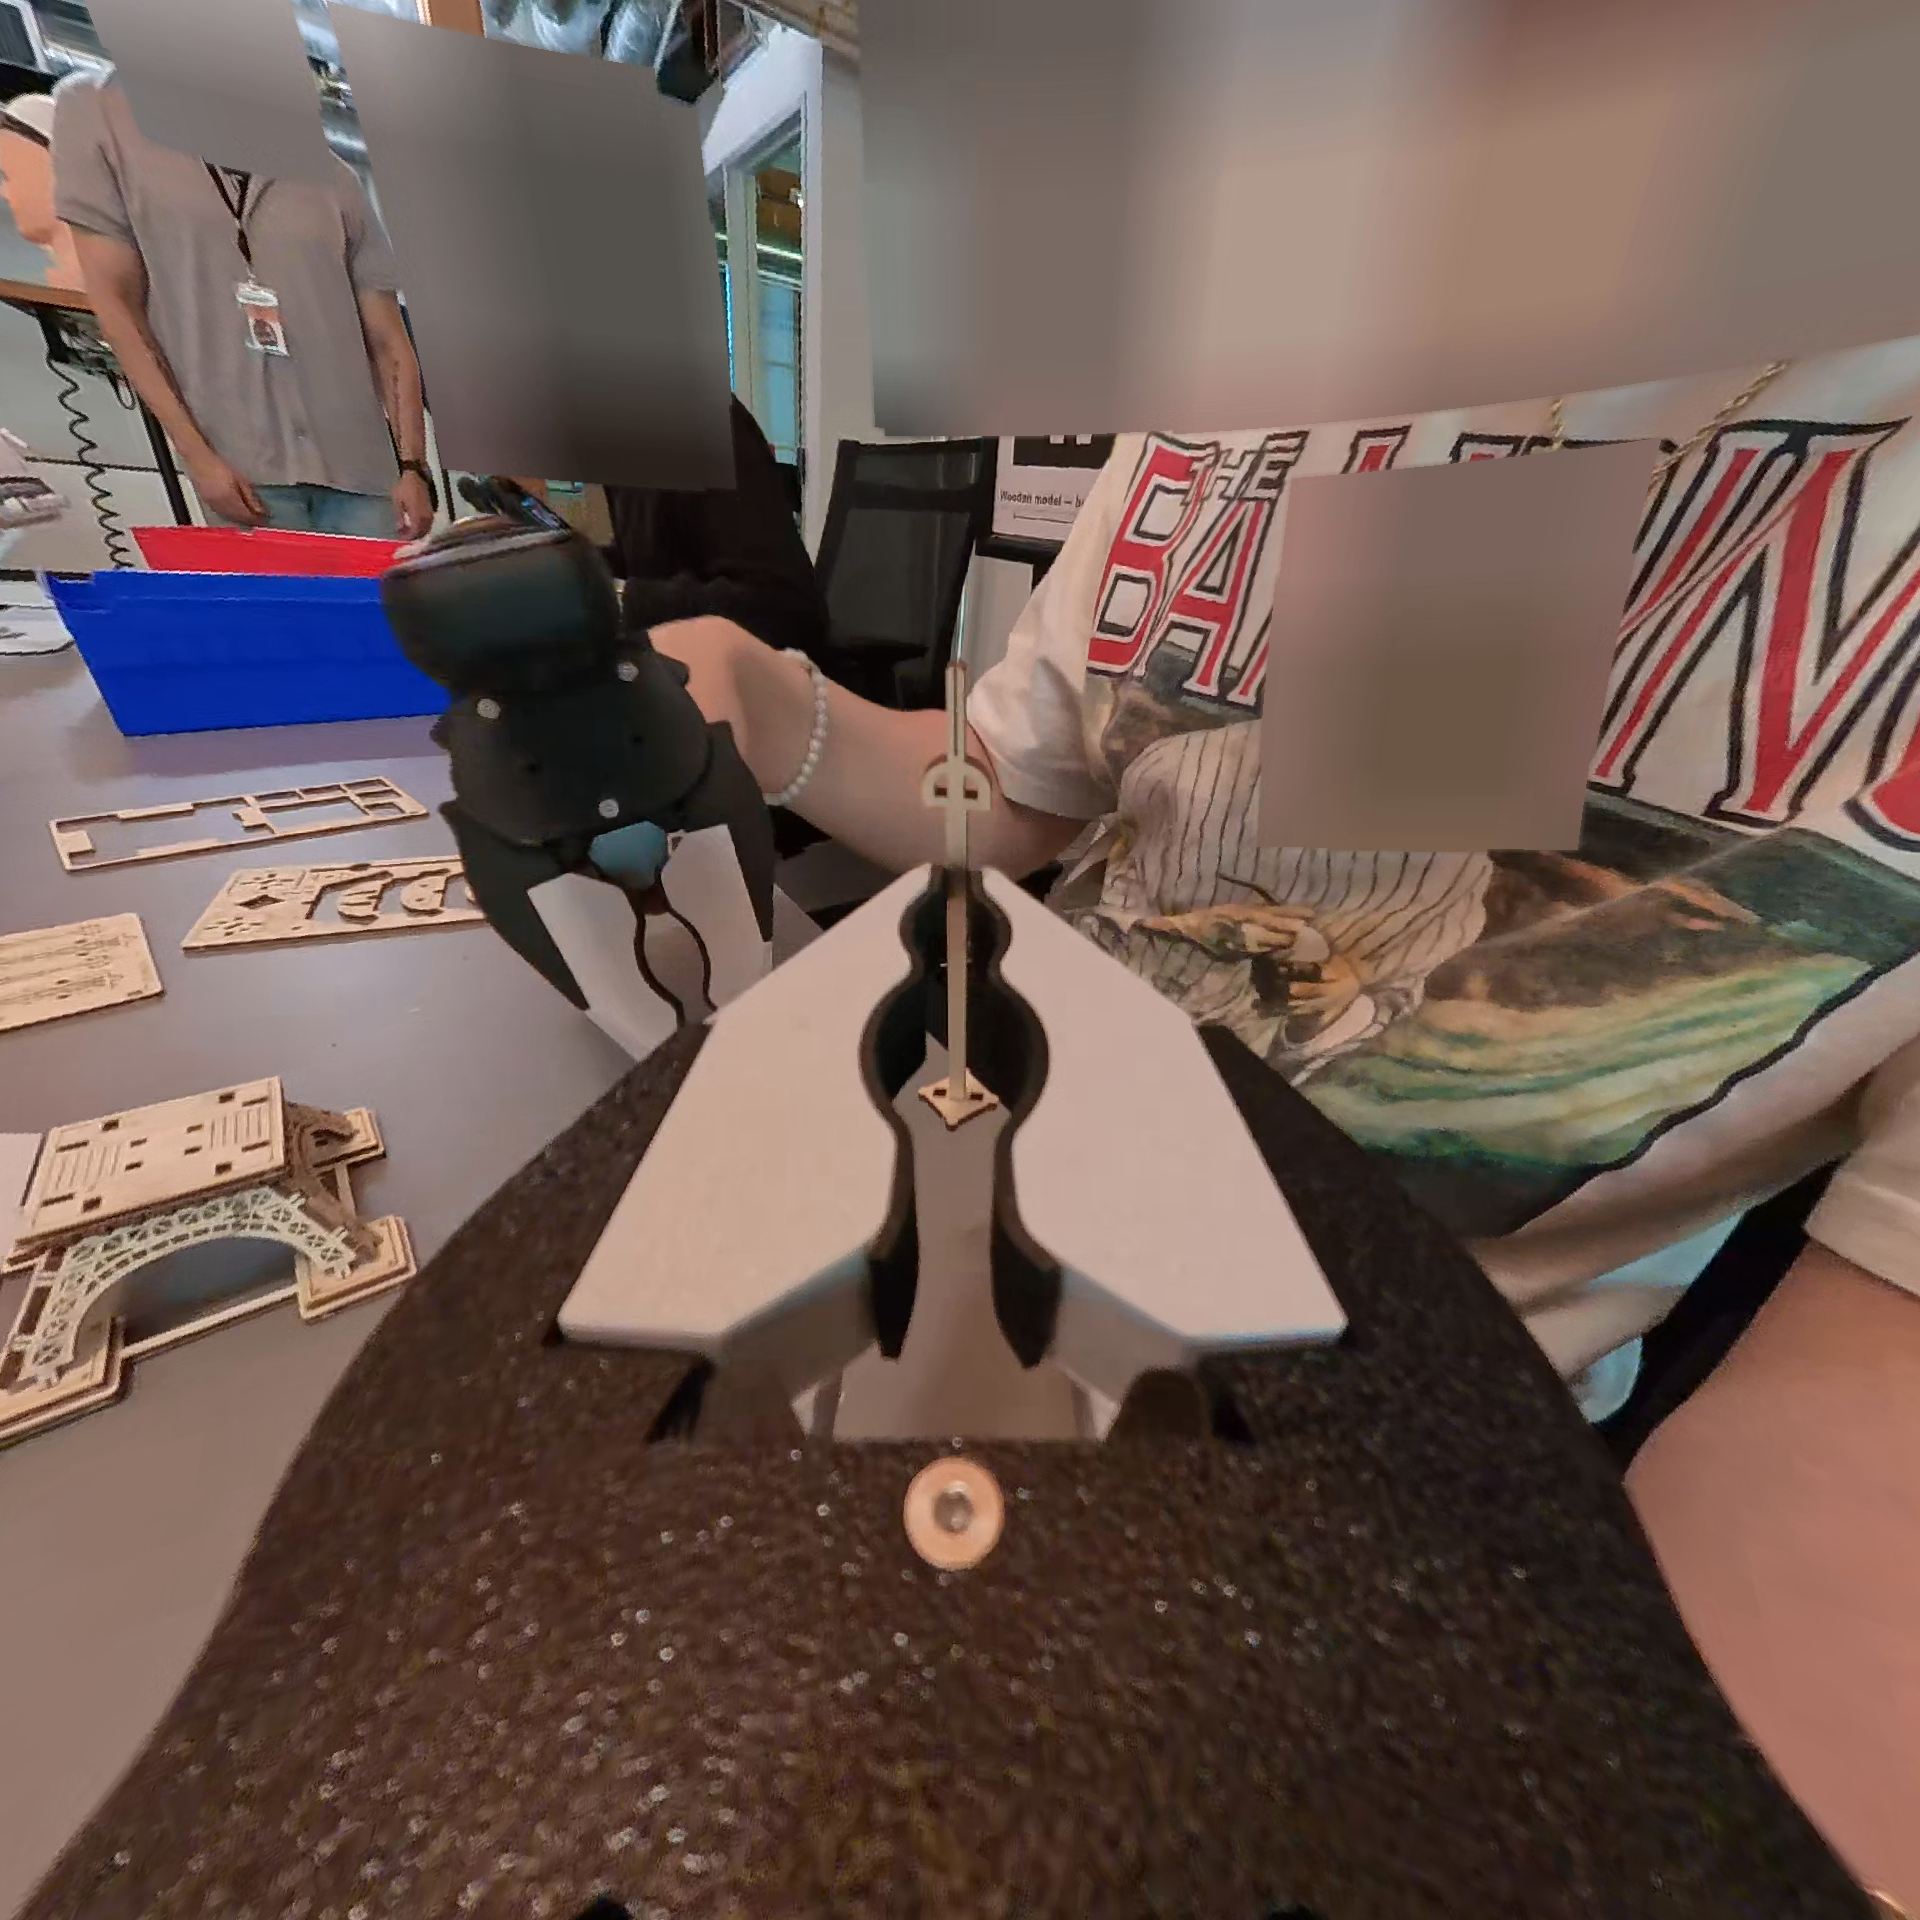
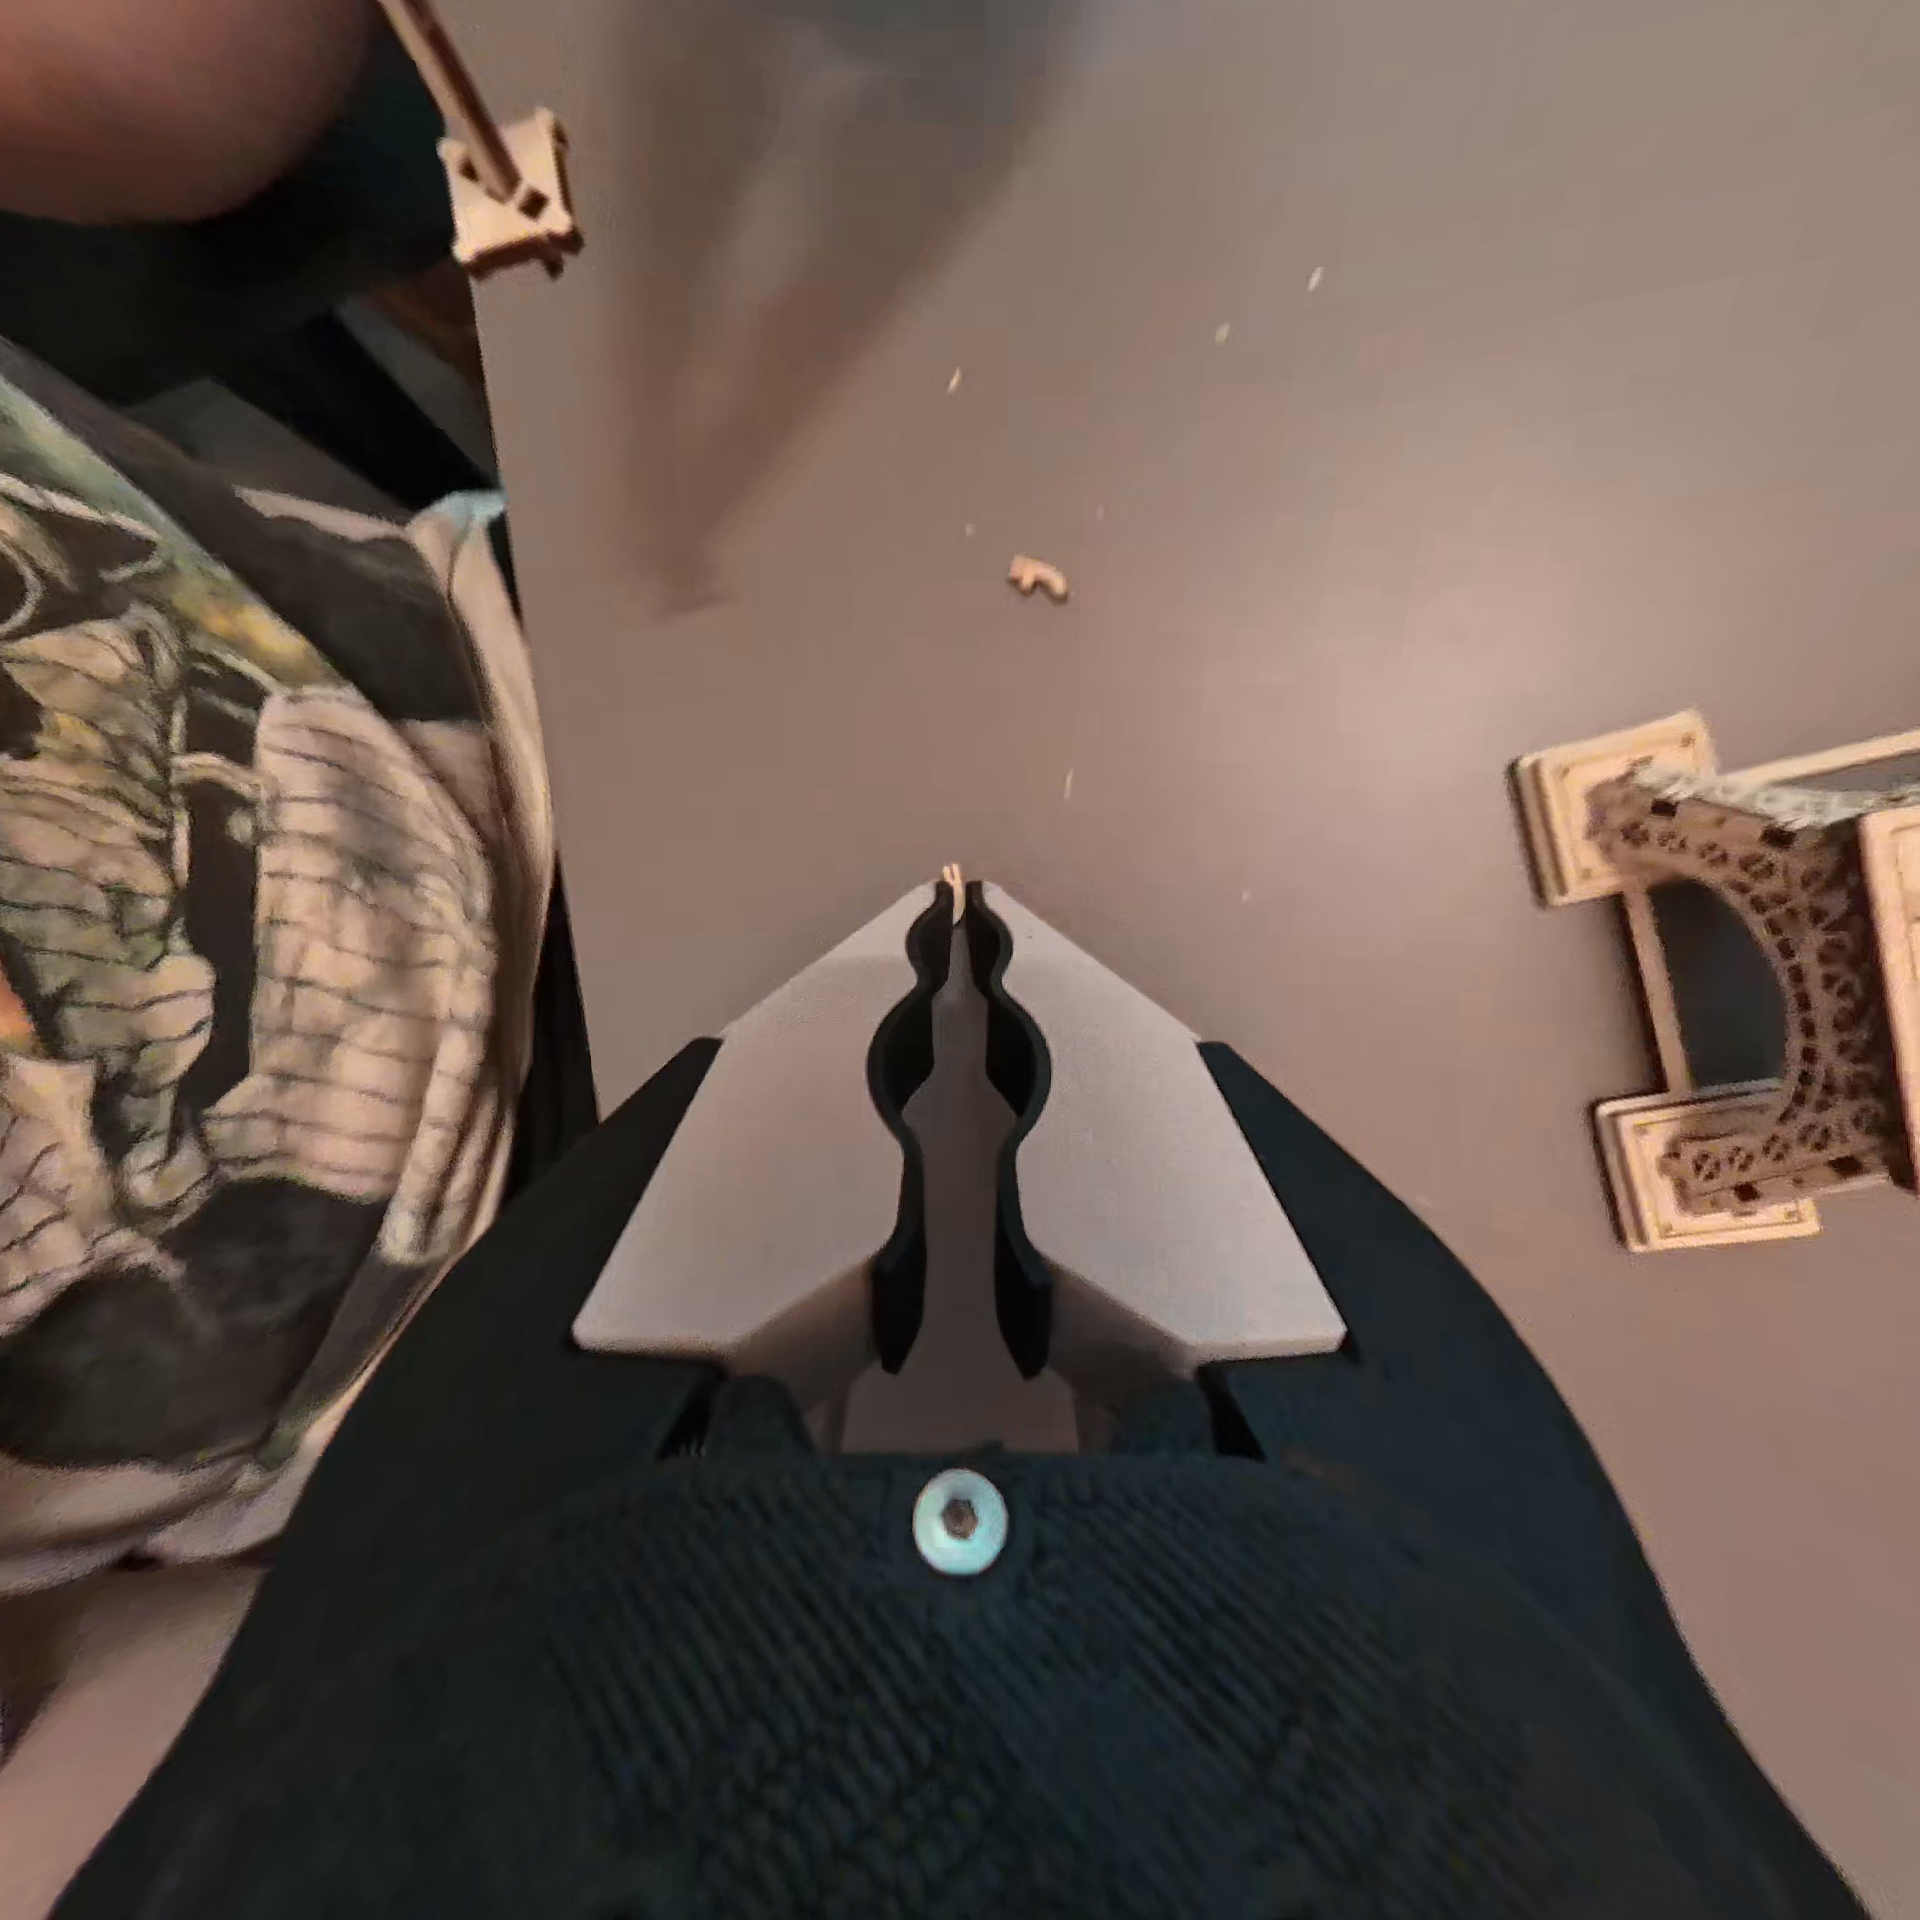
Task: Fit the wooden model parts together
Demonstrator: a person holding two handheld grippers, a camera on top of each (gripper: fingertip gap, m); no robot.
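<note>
My left gripper (image 1: 956,878) is shut on a thin wooden spire (image 1: 956,787), which sticks out past the fingertips; its small square foot lies between the pads. My right gripper (image 2: 951,894) is shut on a tiny pale wooden piece (image 2: 950,879) that barely shows at its tips, pointing down at the grey table (image 2: 1247,520). It also shows in the left wrist view (image 1: 675,997), to the left of the spire. The spire's square foot (image 2: 509,197) shows at the top left of the right wrist view. The lattice tower base (image 1: 187,1247) (image 2: 1766,987) stands on the table.
Cut-out wooden sheets (image 1: 239,821) (image 1: 332,904) (image 1: 73,966) lie at the left. A blue bin (image 1: 239,655) and a red bin (image 1: 260,545) stand behind them. Wood chips (image 2: 1039,577) dot the table. The person's torso (image 1: 1455,935) is close on the right. Another person stands at the back. Across from one pair of fingers to the other is roughly 15 cm.
</note>
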